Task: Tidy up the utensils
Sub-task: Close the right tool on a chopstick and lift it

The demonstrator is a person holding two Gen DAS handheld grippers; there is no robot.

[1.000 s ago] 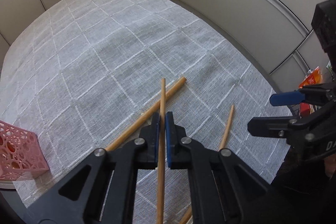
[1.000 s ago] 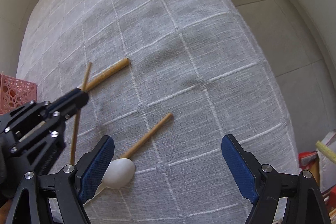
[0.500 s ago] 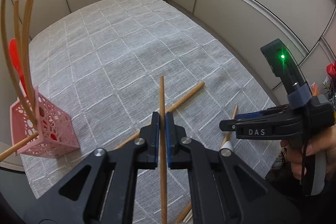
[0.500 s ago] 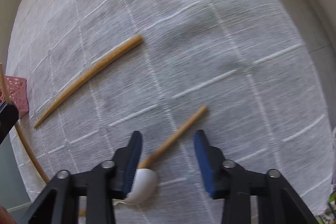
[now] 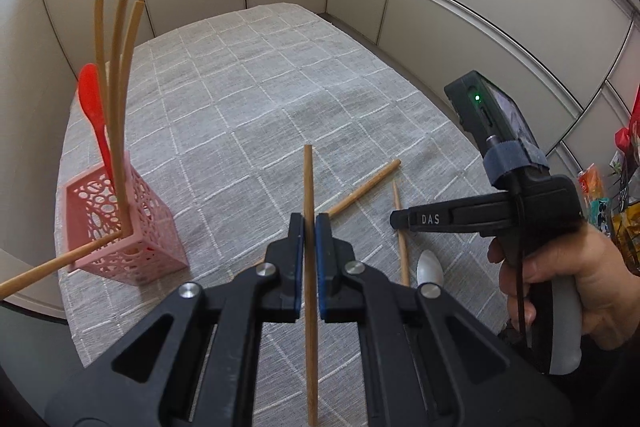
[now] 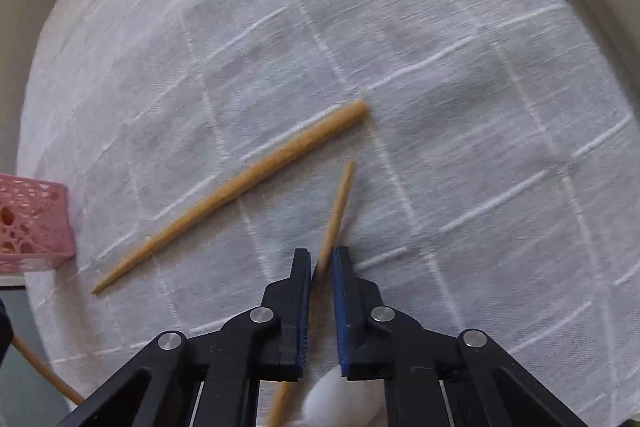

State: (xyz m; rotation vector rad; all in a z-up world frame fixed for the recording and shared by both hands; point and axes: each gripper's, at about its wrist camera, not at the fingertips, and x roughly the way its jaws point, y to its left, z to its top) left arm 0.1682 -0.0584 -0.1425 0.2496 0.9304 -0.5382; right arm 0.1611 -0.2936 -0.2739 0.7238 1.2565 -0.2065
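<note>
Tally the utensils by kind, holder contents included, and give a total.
Wooden sticks: 6 (4 in the pink holder, 1 in the left claw, 1 lying loose)
Red spoon: 1
White-bowled spoon: 1, handle in the right claw
Total: 8

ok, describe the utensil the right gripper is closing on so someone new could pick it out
On the grey checked tablecloth, look right of the pink perforated holder to the two wooden pieces lying loose. It is the thin stick between the right gripper pads, nearest the person. Unlike the thicker tapered stick beside it, it ends in a white spoon bowl.
</note>
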